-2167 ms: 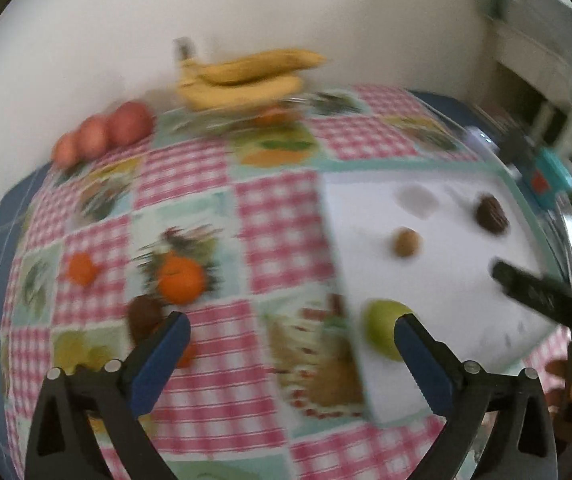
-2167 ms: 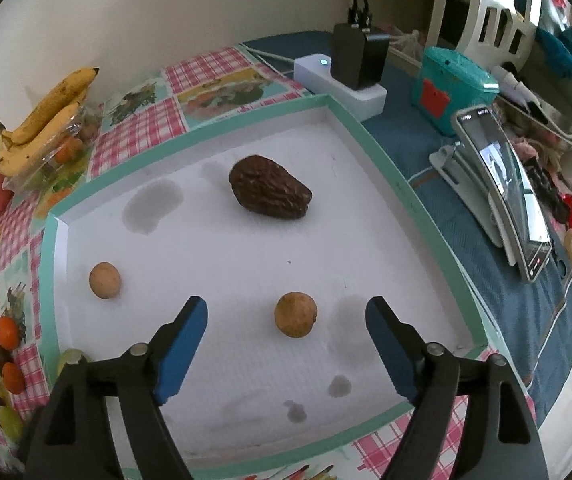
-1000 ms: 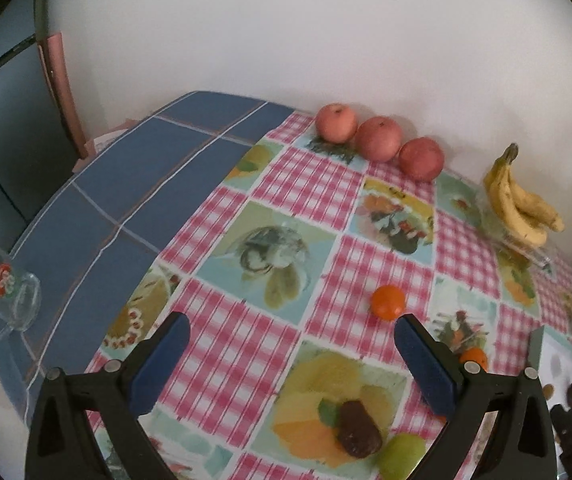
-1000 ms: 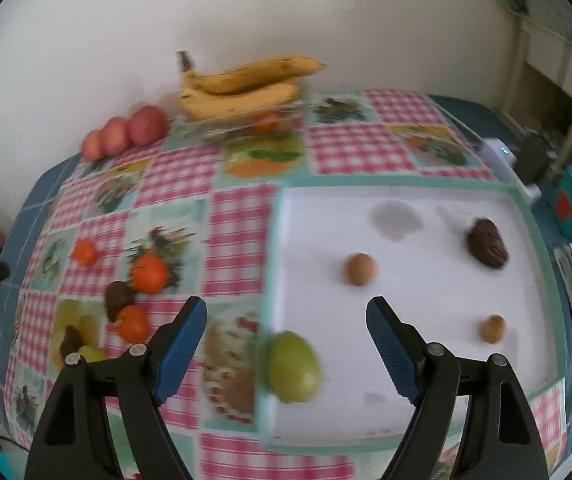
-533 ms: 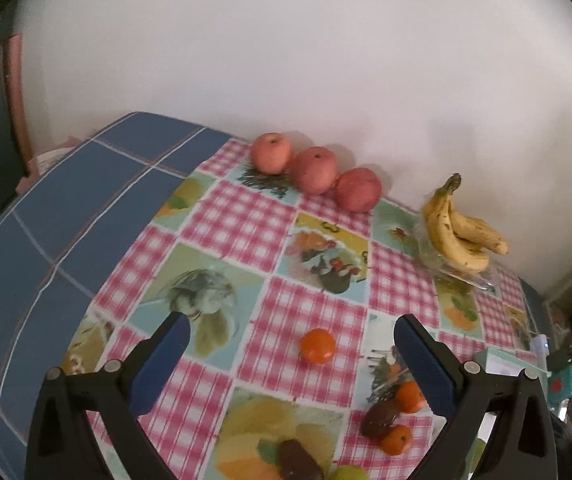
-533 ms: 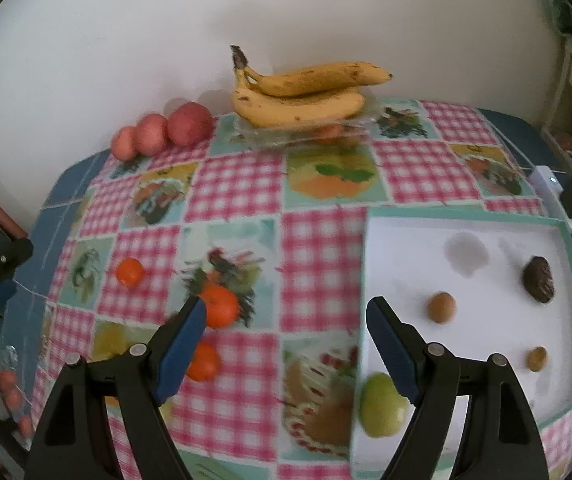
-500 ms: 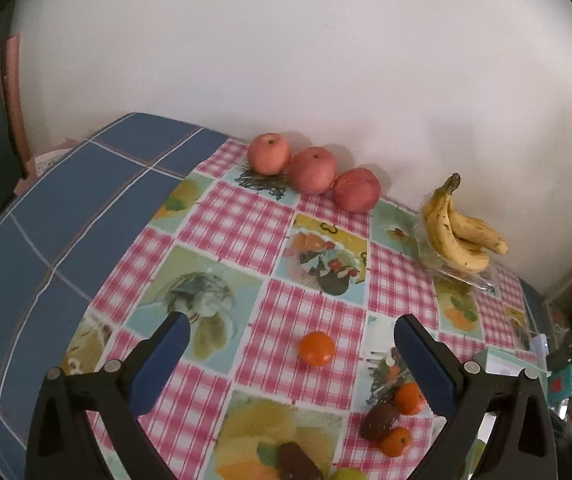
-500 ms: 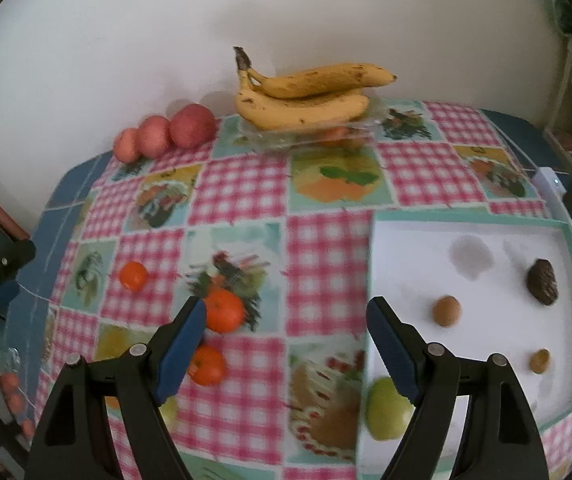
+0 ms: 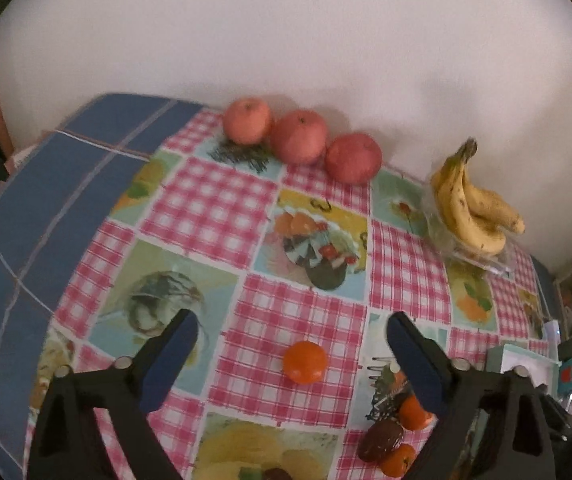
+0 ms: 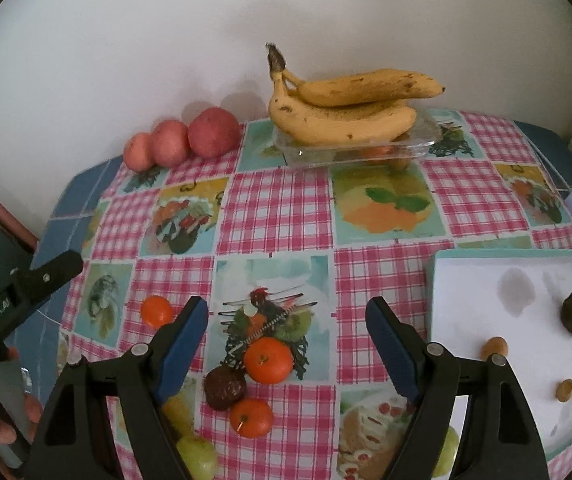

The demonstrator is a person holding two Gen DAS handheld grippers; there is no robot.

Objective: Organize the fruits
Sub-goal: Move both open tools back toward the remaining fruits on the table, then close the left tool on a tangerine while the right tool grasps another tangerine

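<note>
Left gripper: jaws wide apart, just been closing a little, nothing clamped; a lone tangerine sits on the worktop between them, untouched. Right gripper: jaws apart, empty, over a tangerine cluster with a dark fruit. Right of its jaws, white tray. Beyond: three apples, then bananas by the wall.

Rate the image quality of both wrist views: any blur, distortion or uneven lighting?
Left wrist view: soft, slightly motion-blurred, apples and bananas smeared, colours dim. Right wrist view: sharper, bananas' speckles crisp, faint shadows on the wall behind the fruit. Both: strong fisheye bending of the tablecloth, dark corner vignette.
</note>
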